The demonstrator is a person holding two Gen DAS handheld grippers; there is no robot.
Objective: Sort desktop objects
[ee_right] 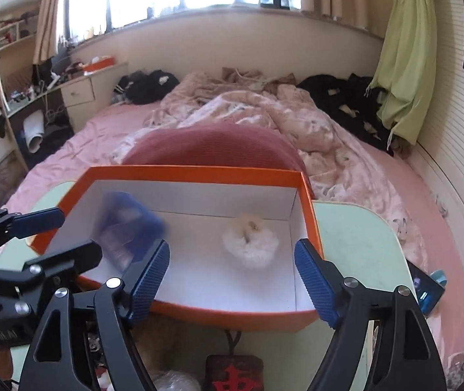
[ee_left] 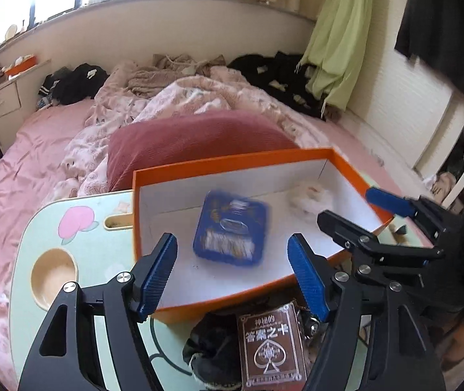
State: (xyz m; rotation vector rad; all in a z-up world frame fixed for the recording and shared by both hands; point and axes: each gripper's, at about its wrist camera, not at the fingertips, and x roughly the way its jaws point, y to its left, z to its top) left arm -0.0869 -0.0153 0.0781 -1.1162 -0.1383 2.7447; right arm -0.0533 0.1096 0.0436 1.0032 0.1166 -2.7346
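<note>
Your left gripper (ee_left: 233, 277) is spread wide with nothing between its 2 blue ribbed pads, poised over the near wall of the shallow orange cardboard box with a white interior (ee_left: 232, 163). Your right gripper (ee_right: 232, 280) gapes just as wide and empty at the same box. Inside, a motion-blurred blue rectangular tin (ee_left: 231, 230) sits left of a fluffy white pompom (ee_right: 250, 240). A brown card deck box (ee_left: 269, 348) lies on the pale green lap table (ee_left: 39, 228) just before the box.

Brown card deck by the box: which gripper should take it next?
Left, probably. The card deck lies just below the open left gripper, outside the orange box. The right gripper, also open, doesn't show it.
</note>
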